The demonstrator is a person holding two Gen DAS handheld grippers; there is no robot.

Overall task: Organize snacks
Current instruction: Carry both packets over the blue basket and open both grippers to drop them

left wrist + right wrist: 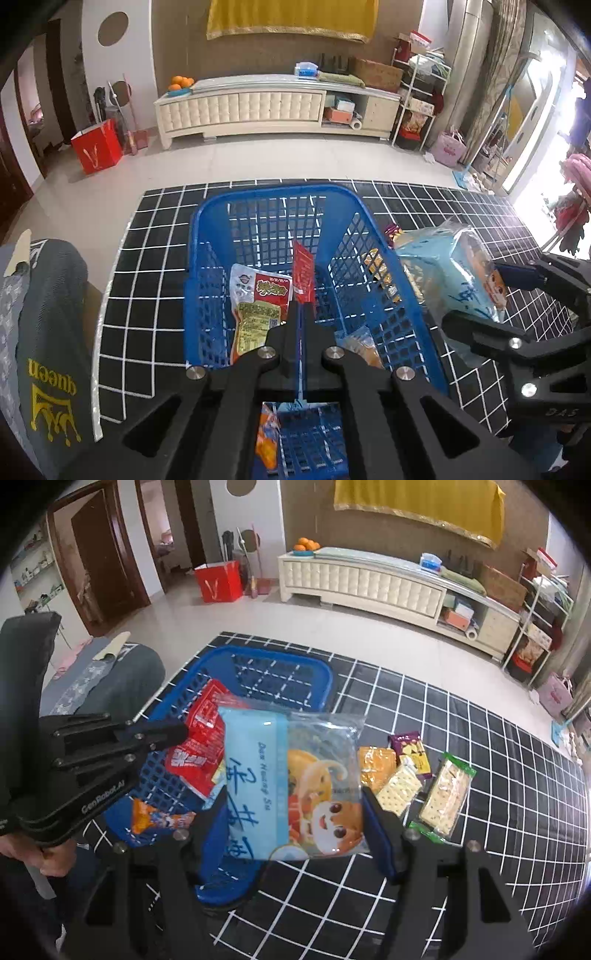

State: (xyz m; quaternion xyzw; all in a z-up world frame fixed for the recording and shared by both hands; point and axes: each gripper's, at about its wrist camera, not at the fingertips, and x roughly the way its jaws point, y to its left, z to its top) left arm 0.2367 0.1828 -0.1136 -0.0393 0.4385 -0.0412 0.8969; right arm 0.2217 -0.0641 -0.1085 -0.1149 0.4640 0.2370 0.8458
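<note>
Only the right wrist view shows the cracker packs (448, 794) lying at three o'clock on the worktop (498, 760). The right hand-held gripper (295, 808) clamps a blue snack bag (291, 782) beside the basket (273, 206); the left hand-held gripper (303, 306) pinches a red packet (303, 273) over it.

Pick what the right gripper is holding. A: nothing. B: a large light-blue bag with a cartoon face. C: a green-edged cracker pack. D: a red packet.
B: the right gripper has its jaws closed on the sides of the light-blue bag, beside the blue basket.
</note>
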